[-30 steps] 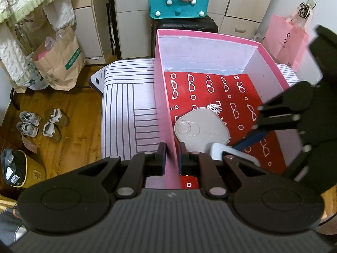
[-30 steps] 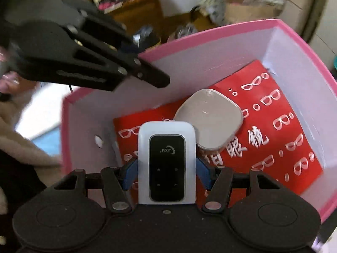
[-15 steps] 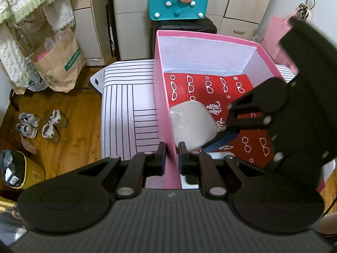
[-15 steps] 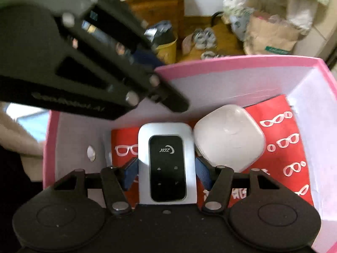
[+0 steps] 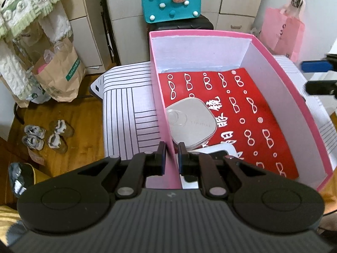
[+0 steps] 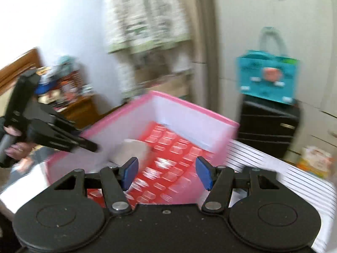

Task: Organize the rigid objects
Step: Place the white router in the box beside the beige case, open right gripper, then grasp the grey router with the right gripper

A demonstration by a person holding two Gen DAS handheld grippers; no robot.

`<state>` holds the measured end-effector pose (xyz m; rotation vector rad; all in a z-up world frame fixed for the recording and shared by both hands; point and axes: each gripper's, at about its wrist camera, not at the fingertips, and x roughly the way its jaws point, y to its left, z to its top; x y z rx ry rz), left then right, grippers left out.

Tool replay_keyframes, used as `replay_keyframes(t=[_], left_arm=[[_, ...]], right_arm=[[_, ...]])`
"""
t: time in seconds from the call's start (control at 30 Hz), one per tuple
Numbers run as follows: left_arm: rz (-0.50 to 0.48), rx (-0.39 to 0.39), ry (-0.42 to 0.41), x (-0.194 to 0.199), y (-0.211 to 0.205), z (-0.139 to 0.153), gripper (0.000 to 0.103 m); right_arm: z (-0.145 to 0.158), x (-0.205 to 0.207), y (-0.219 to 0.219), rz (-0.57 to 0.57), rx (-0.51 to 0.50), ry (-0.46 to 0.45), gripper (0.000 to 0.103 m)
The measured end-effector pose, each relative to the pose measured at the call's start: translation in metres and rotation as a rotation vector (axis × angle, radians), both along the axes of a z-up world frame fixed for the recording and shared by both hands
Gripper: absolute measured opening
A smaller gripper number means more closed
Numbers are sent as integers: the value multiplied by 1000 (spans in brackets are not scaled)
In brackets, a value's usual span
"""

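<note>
Left jaws: clamped on the left wall of the pink box, one finger outside, one inside; left gripper angled down over the near end of that wall.
Right jaws: apart, nothing between the blue pads; right gripper outside the box, above its right side, seen in the left wrist view only as blurred fingertips at the right edge.
Pink box: open-topped, white inside, resting on a striped white surface; red sheet with white glasses print covering the floor.
White device with black screen: lying flat in the box at its near left corner, partly hidden behind the left gripper's fingers, free of both grippers.
Grey rounded case: flat on the red sheet, against the left wall, touching or just beside the white device.
Right wrist view: heavily blurred; box, red sheet and grey case discernible, white device not.
Background: teal bag on a black case beyond the box.
</note>
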<state>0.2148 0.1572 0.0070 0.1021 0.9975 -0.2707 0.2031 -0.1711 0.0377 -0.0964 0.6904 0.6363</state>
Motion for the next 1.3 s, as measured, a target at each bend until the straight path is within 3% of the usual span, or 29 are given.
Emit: replay_keyframes(t=[0.17,0.33,0.5,0.67,0.9,1.1,1.23,1.3], left_arm=[[-41,68,4,-3,-8,-2,10],[-85,154,-27,-9,-17,-4,9],[-116,198,-17,-10,-22,-3,9],[-103,188,-10,-9,-21,-3,9],[-99,183,5,-7,-21,-3,9],[-100,175,16,-8,-19,-3,9],[-101,174,16,-8,-19,-3,9],[-97,172,17,-8,-19,-3,9]], right_arm=[[-28,-11,-38,-154,-23,82,65],[-60,-8,-61,-248,37,201,65],[-81,3,-78,-303,90,234,65],[-88,29,-86,-299,151,273,65],[-100,59,-75,-261,115,332,65],[-107,70,-68,-214,89,347,74],[-107,67,-66,-227,78,335,74],[-106,64,-66,-252,74,321,67]])
